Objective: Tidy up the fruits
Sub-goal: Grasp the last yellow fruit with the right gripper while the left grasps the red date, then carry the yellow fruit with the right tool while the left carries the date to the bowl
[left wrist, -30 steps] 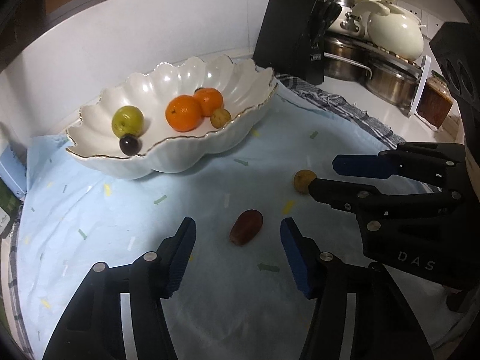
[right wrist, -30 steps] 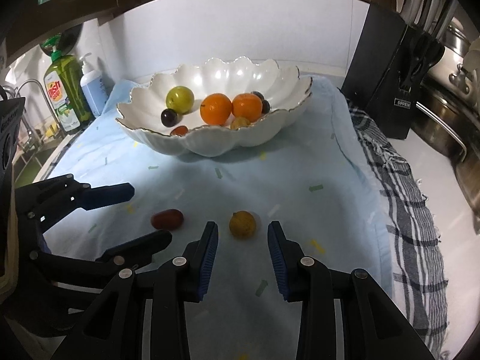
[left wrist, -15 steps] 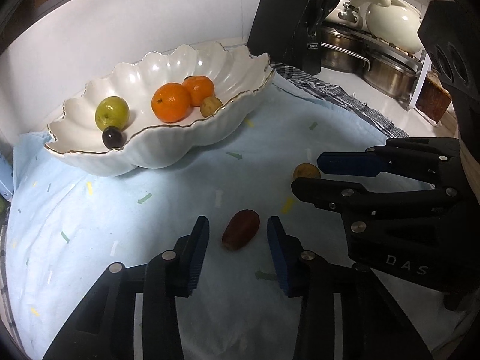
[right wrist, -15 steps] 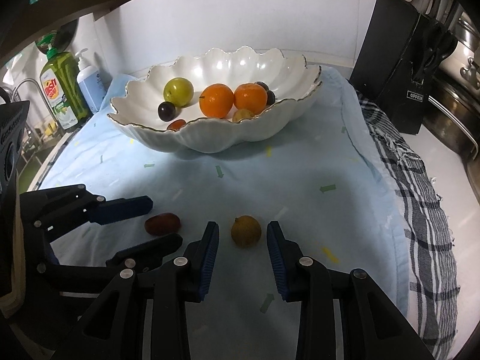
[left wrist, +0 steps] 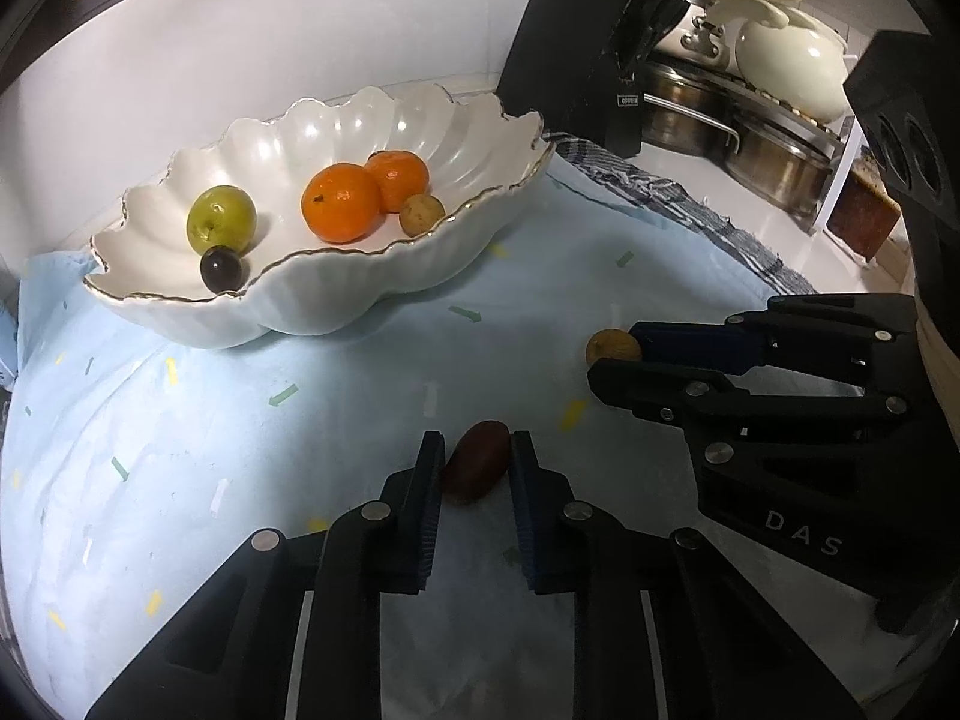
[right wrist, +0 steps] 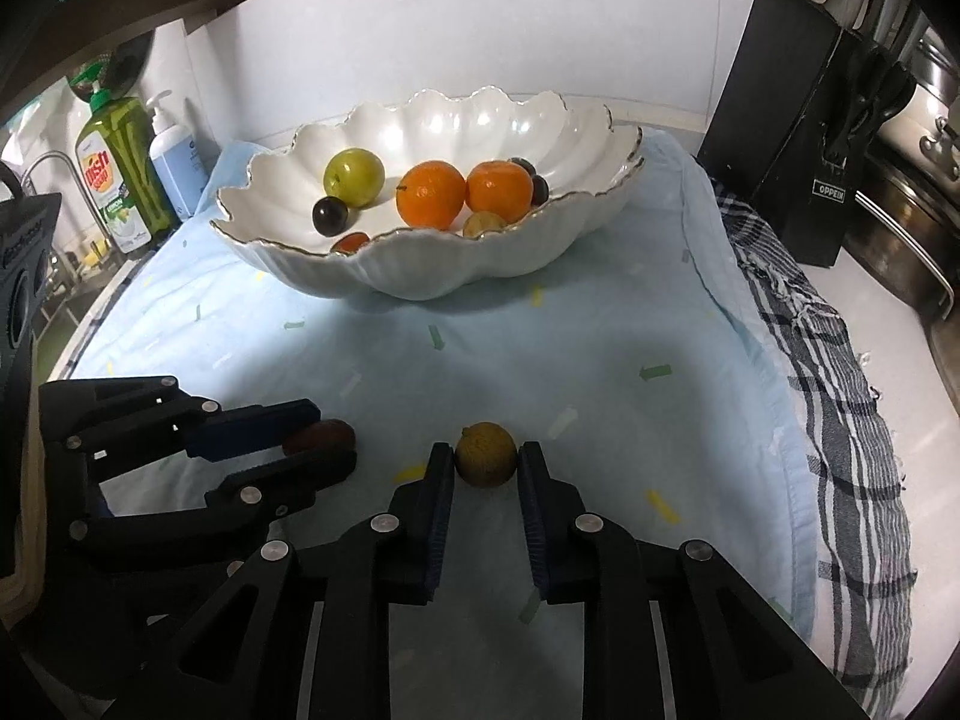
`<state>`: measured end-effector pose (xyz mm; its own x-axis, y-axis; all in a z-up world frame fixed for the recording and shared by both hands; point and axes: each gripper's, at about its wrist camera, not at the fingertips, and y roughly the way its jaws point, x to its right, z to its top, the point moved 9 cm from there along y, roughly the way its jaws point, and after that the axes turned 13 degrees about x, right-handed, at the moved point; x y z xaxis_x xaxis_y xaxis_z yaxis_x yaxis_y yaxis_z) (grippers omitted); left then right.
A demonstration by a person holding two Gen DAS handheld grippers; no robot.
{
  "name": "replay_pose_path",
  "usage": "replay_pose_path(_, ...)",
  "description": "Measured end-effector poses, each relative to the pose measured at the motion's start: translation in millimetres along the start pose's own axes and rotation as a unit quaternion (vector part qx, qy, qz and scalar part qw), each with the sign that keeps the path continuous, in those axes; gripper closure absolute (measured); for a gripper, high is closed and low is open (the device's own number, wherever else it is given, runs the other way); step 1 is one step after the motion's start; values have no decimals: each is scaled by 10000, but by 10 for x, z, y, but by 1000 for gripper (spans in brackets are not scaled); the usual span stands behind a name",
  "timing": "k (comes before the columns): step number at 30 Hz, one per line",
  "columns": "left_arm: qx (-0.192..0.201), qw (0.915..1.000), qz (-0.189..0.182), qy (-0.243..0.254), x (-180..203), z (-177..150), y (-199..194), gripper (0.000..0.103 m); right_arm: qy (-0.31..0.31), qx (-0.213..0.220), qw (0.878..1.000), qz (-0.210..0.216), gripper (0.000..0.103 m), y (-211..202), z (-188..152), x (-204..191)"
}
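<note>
A white scalloped bowl (left wrist: 384, 276) stands at the back of the light blue cloth and holds two oranges (left wrist: 341, 210), a green fruit (left wrist: 221, 221), a dark plum (left wrist: 222, 269) and small brown fruits. My left gripper (left wrist: 475, 456) is shut on a dark red oblong fruit (left wrist: 477, 467) that lies on the cloth. My right gripper (right wrist: 485, 462) is shut on a small yellow-brown round fruit (right wrist: 485, 453), also on the cloth. The bowl also shows in the right wrist view (right wrist: 420, 276). The right gripper shows in the left wrist view (left wrist: 618, 357), and the left gripper in the right wrist view (right wrist: 336, 441).
A black knife block (right wrist: 798, 138) stands right of the bowl, with steel pots (left wrist: 762, 138) and a cream teapot (left wrist: 792, 63) behind. A checked towel (right wrist: 810, 324) lies along the cloth's right edge. Soap bottles (right wrist: 120, 174) stand at the far left by a sink.
Both grippers moved forward and down and closed: the left onto the red oblong fruit, the right onto the yellow-brown fruit. The bowl and its fruits have not moved.
</note>
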<state>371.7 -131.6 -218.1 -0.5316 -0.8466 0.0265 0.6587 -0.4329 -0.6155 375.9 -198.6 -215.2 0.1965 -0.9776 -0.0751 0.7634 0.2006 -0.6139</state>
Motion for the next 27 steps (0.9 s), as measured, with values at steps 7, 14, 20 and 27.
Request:
replay_pose_path(7,201,9997,87,-141,-58,112,-153,81,24,134,9999,40,80,-121,78,-58)
replay_pose_path(14,483,9978,221,-407,-209,314,-347,81,-5,424,9991,80,80,-298,266,-142)
replay_pose_path(20,805,9949,394,-467,-357,514,-520,81,-99,771,9969,127,80,-437,499,-242)
replay_pose_path(27,1127,9909,614,-406,-519,751,-647,81,-238,1079,9937,166,80,-480,727,-341)
